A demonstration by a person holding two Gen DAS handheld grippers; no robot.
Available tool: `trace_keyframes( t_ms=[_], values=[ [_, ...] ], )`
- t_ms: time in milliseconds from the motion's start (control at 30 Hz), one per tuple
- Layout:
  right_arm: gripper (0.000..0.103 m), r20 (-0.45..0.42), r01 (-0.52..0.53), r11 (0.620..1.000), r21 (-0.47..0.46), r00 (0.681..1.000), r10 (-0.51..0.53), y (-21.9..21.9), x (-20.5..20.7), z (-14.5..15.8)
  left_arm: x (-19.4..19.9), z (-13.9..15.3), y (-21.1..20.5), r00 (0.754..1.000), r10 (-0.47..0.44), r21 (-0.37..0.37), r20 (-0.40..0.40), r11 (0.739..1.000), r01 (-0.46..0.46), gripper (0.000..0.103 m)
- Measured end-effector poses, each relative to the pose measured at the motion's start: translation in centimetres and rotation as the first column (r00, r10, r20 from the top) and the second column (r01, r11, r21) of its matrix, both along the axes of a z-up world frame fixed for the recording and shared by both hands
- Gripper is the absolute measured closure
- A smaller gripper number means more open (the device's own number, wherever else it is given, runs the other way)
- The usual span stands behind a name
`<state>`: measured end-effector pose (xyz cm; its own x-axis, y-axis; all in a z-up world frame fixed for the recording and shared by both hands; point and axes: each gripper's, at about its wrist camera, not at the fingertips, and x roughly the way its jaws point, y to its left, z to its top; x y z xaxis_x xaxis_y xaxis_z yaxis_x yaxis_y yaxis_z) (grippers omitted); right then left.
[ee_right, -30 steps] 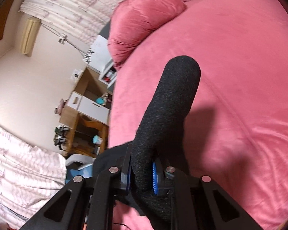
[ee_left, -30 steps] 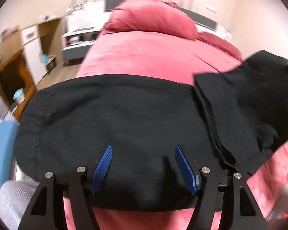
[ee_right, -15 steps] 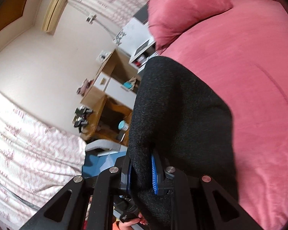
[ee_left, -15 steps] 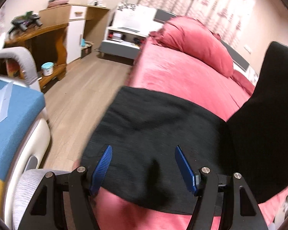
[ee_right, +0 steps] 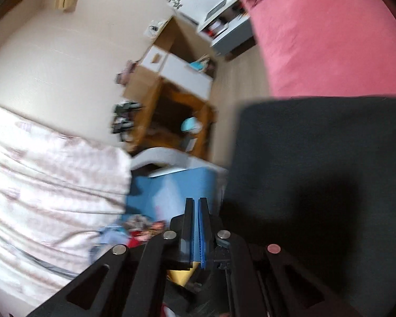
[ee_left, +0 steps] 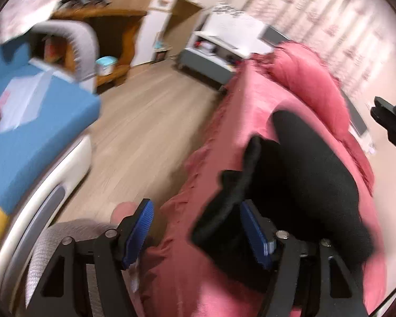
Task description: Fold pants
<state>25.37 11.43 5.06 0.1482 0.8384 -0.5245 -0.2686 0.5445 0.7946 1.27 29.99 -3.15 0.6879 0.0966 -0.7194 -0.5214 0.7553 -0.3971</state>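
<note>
Left gripper (ee_left: 198,233) hovers with jaws wide apart over the edge of the pink bed (ee_left: 237,111), nothing clamped; the black pants (ee_left: 311,174) lie bunched on the bed, a fold touching its right pad. Right gripper (ee_right: 196,227) is pressed closed and empty, the pants just to its right.

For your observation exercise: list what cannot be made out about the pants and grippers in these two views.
- Left wrist view: pants blurred, folds unreadable; whether the left gripper touches them is unclear.
- Right wrist view: pants cut off by the frame edge.
- Right gripper: shut, apparently empty.
</note>
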Motion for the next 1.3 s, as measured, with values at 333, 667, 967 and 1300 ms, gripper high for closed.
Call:
trace_keyframes(
  t_ms=[333,667,967,1300],
  values=[
    [0.073,0.147,0.068,0.977,-0.202,0.988,-0.039,-4.2,-1.4,-1.7,-1.6,-1.2,2.8,0.991,0.032,-0.235,0.126,0.972,-0.001,0.035],
    [0.071,0.145,0.369,0.873,-0.319,0.929,-0.340,-23.5,-7.5,-4.9,1.1,0.2,0.3,0.969,-0.229,-0.368,0.090,0.897,0.246,0.034],
    [0.054,0.052,0.229,0.871,-0.435,0.972,-0.229,-26.4,-12.6,-8.4,3.1,0.8,-0.1,0.953,-0.303,-0.395,-0.009,0.877,0.275,0.033],
    [0.086,0.176,0.204,0.846,-0.493,0.975,-0.133,-22.6,-12.0,-10.1,4.9,1.8,-2.9,0.919,-0.388,-0.247,-0.069,0.899,0.361,0.078]
  ],
)
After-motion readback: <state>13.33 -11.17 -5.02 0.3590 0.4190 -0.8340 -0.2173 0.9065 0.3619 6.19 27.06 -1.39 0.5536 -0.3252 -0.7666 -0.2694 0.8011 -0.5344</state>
